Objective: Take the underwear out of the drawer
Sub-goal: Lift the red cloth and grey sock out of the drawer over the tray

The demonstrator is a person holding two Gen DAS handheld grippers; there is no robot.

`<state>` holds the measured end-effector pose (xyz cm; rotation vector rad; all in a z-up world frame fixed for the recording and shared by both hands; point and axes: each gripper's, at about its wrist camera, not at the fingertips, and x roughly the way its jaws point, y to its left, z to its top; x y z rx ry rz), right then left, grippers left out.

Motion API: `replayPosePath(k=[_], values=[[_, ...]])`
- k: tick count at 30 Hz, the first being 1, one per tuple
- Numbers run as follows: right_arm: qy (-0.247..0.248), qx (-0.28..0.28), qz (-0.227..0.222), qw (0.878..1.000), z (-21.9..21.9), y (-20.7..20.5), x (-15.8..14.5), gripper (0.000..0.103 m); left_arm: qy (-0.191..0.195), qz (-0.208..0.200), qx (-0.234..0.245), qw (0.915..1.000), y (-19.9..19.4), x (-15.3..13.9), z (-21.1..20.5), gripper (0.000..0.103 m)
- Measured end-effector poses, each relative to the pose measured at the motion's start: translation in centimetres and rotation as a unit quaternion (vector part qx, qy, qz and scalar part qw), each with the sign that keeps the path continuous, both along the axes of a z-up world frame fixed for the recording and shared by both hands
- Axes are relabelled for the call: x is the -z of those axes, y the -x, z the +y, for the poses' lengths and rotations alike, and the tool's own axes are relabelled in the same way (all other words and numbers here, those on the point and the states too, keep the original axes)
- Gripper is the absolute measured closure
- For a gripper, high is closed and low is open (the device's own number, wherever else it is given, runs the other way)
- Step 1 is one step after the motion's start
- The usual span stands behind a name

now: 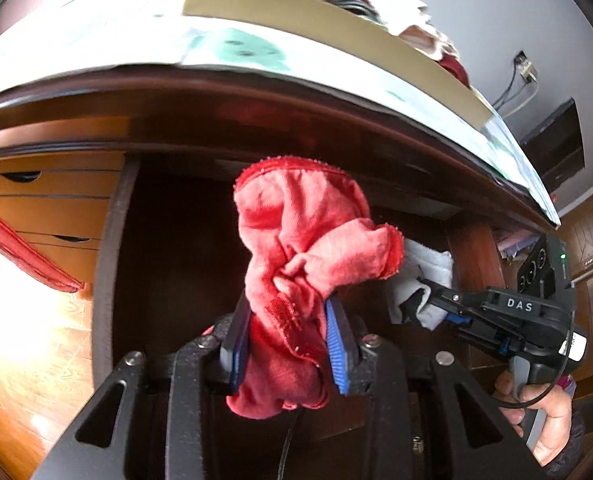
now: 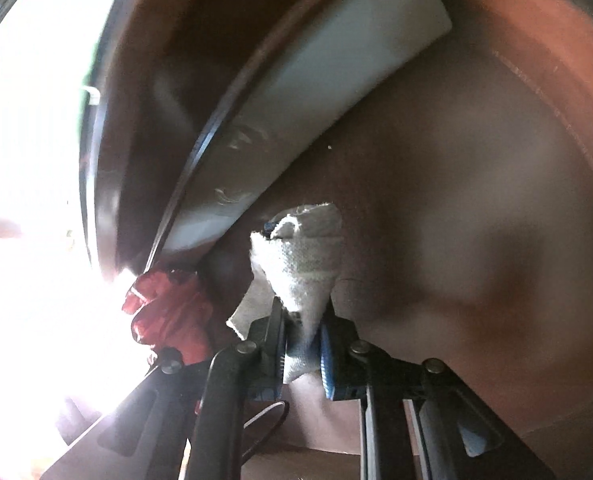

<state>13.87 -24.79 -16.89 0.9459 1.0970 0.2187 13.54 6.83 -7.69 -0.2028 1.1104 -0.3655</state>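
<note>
Red underwear [image 1: 296, 240] is clamped in left gripper [image 1: 288, 344] | white underwear [image 2: 300, 264] is pinched by right gripper [image 2: 302, 344] | desk [image 1: 256, 120] is seen above.

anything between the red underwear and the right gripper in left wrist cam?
Only the white cloth that the right gripper is shut on. It sits right beside the red underwear, shown in the left wrist view.

Cardboard box [image 1: 296, 12] on desk top [image 1: 96, 40]; drawers [image 1: 56, 208] below left.
</note>
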Motion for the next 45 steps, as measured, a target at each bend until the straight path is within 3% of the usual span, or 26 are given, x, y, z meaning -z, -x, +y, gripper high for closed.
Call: replayPosePath(k=[7,10,17,23,33,45], values=[[0.056,-0.024,-0.071,0.996,3.2,2.1,-3.3,0.087,-0.011,-0.04,0.022,0.9989,2.0,-2.2,-2.1,0.071],[0.08,-0.031,-0.112,0.99,1.5,4.0,-5.0,0.087,-0.001,-0.064,0.02,0.9977,3.0,-3.7,-2.3,0.071],[0.129,-0.036,-0.2,0.971,2.1,7.5,-9.4,0.087,-0.014,-0.139,0.026,0.9899,5.4,-7.2,-3.2,0.071],[0.163,-0.03,-0.261,0.951,2.4,10.5,-12.8,0.087,0.006,-0.192,0.034,0.9808,7.2,-10.4,-2.8,0.071],[0.187,-0.02,-0.337,0.923,1.8,14.5,-18.8,0.087,0.014,-0.238,0.035,0.9705,9.0,-13.9,-2.5,0.071],[0.224,-0.008,-0.396,0.89,2.9,16.6,-22.0,0.087,0.021,-0.301,0.02,0.9533,10.9,-17.0,-2.0,0.071]])
